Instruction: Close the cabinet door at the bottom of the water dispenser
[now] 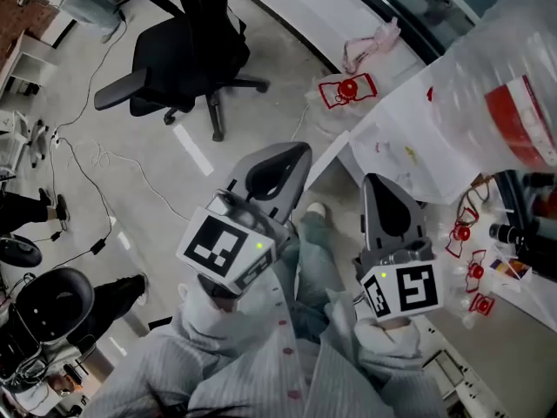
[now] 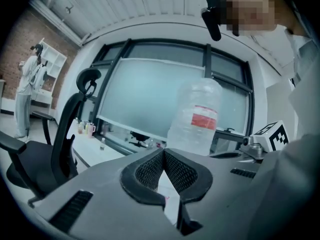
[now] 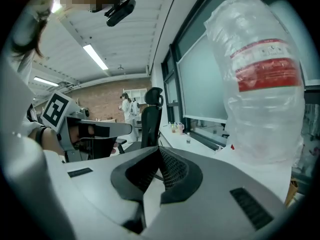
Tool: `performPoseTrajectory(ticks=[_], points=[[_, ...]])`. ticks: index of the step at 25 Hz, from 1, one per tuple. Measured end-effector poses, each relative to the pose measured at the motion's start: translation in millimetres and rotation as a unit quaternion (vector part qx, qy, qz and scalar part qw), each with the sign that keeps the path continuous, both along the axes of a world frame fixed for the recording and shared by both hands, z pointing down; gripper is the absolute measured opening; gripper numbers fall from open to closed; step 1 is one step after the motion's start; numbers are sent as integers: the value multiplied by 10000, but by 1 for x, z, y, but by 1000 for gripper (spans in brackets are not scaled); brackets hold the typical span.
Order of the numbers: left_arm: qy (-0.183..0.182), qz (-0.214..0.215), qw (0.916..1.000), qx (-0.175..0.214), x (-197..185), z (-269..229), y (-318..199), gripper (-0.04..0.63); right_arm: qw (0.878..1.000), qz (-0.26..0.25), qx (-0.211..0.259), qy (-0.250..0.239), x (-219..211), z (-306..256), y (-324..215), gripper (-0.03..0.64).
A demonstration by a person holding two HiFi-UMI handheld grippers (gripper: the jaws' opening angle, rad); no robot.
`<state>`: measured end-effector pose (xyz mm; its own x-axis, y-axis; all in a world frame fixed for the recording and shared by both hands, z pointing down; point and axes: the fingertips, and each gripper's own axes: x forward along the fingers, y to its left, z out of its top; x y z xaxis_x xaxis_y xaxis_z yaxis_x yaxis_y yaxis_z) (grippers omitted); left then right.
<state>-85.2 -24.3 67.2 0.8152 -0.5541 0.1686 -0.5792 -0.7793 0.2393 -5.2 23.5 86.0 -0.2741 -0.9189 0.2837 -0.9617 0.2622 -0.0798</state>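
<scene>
The left gripper (image 2: pixel 164 152) is clenching on nothing: its two ribbed pads are meeting at the tips, and only air is showing in the gap behind them. The right gripper (image 3: pixel 159 149) is doing the same, with its jaws pressed together and empty. The person is holding both out in front, side by side and apart, each pointing slightly downward. The left marker cube (image 1: pixel 228 246) and the right marker cube (image 1: pixel 402 290) are sitting at the rear ends, just ahead of the pale sleeves (image 1: pixel 261 355).

A clear water jug (image 3: pixel 260 79) with a red label band is towering ahead and to the right of the right gripper. From the left gripper it is showing beyond the tips and a little to the right, in front of a wide window (image 2: pixel 145 99). The cabinet door of the dispenser cannot be made out in any view; only the jug is showing.

A white surface with papers (image 1: pixel 409 146) is lying just ahead of the right gripper's tip. Red-and-white packets (image 1: pixel 346 90) are lying farther ahead, between the two tips. A black office chair (image 1: pixel 187 42) is standing well ahead and to the left of the left gripper, on a pale floor (image 1: pixel 130 146) crossed by a thin cable (image 1: pixel 87 168). The person's shoe (image 1: pixel 318 209) is showing down between the two grippers. A person in light clothes (image 2: pixel 27 94) is standing far off to the left of the left gripper.
</scene>
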Motion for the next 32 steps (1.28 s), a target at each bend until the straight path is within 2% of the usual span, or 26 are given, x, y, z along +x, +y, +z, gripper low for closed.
performPoseTrajectory(ticks=[6,14,19,32], points=[[-20,-33,9999,-162,28,28,-22,11,9991,-239,-344,-51,13,37,-20,12],[-50,-428,9986,-301,32,71,-50,11,9970,-525,-563,-58,19,82,-47,12],[-106,-498,9972,-548,26,105,-57,11,9962,-459,-739,-2,14,111,-59,12],[-323,-202,9938,-1044,7,222,-68,11,9891,-92,-1470,-8,-11,246,-74,12]])
